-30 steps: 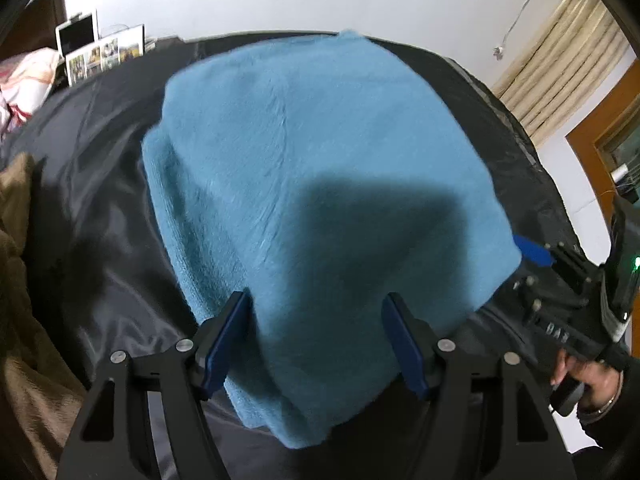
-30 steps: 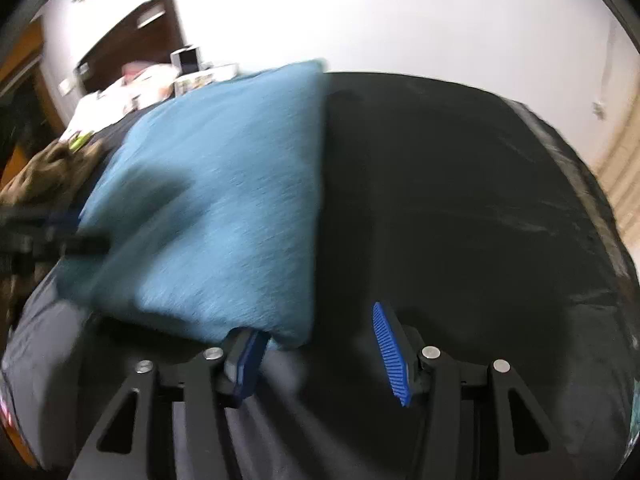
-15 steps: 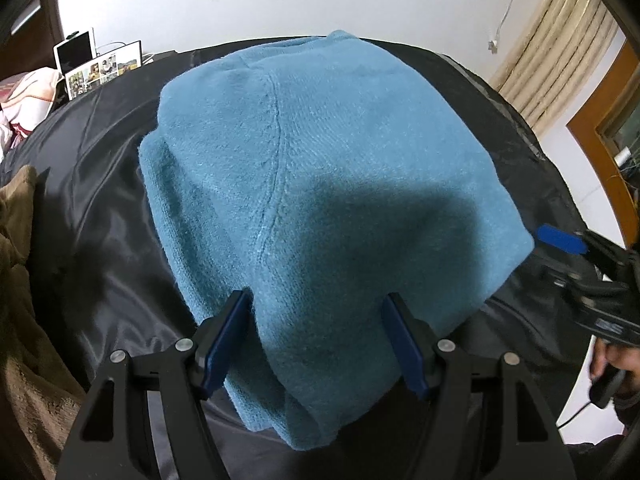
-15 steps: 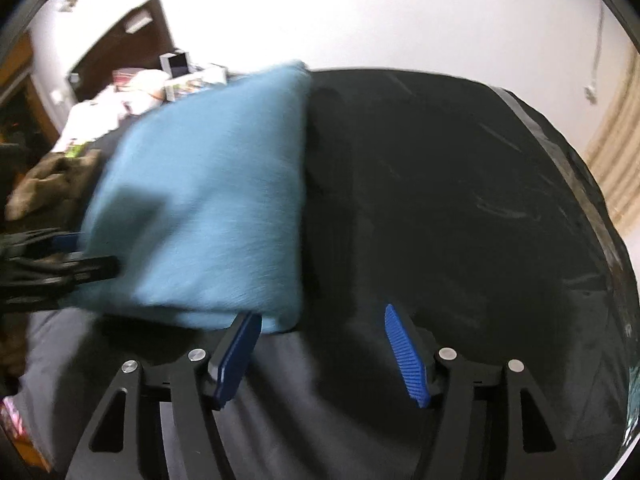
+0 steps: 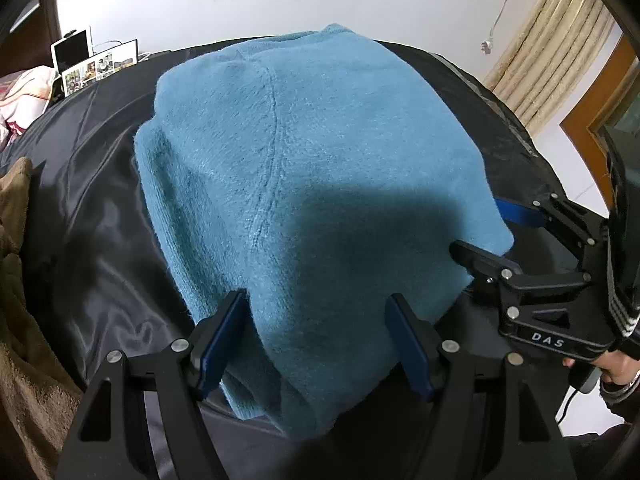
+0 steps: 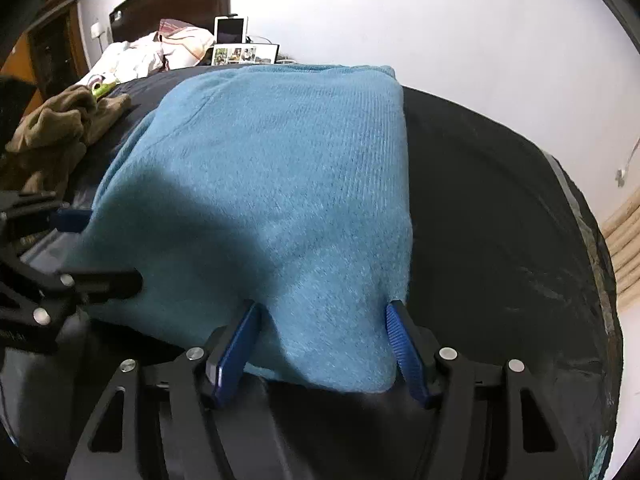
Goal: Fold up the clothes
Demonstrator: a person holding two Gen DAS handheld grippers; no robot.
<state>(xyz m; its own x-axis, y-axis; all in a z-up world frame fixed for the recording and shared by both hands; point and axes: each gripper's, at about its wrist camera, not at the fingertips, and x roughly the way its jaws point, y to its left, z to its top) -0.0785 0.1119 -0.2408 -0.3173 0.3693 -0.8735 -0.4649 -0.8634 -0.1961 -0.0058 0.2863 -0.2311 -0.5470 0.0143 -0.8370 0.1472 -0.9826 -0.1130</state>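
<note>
A folded blue fleece garment (image 5: 312, 184) lies on the black sheet (image 5: 92, 216); it also shows in the right wrist view (image 6: 280, 192). My left gripper (image 5: 316, 340) is open, its jaws standing either side of the garment's near left corner. My right gripper (image 6: 320, 340) is open, its jaws straddling the near right corner. Each gripper shows in the other's view: the right gripper (image 5: 520, 256) at the garment's right edge, the left gripper (image 6: 72, 256) at its left edge.
A brown blanket (image 5: 24, 320) is bunched at the left, also in the right wrist view (image 6: 56, 136). A tablet and photo frame (image 6: 240, 44) and pillows (image 6: 152, 52) stand at the far edge. A curtain (image 5: 552, 44) and wooden door frame (image 5: 600, 92) are at right.
My right gripper has swung left and forward, so the garment's near right corner now lies between its jaws. My left gripper has barely moved.
</note>
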